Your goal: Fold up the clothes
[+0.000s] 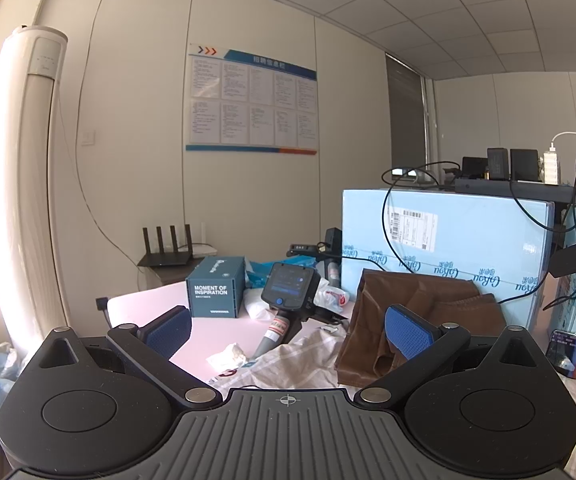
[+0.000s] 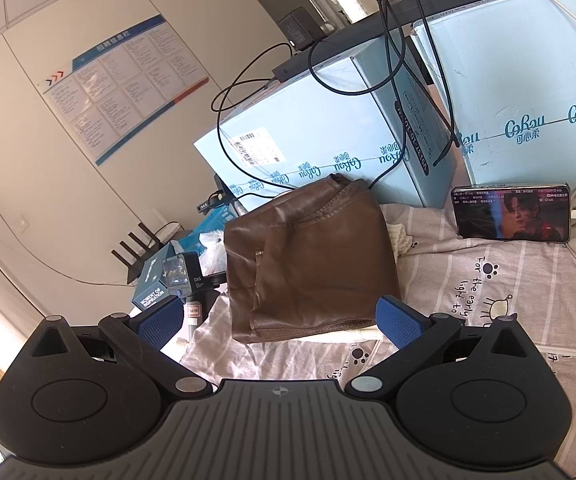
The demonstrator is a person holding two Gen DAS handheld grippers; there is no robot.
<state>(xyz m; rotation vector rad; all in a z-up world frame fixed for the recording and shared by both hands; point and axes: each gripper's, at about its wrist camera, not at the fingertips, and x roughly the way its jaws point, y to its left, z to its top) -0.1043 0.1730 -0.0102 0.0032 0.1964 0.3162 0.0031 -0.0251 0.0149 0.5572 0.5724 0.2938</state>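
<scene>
A brown leather-like garment lies folded in a compact stack on a striped sheet with cartoon prints. It leans near a light blue carton. It also shows in the left wrist view. My right gripper is open and empty, held just in front of the garment's near edge. My left gripper is open and empty, raised above the table, with the garment behind its right finger.
Light blue cartons with black cables stand behind the garment. A phone playing video leans on a carton. A dark teal box, a handheld device, crumpled paper and a router sit to the left.
</scene>
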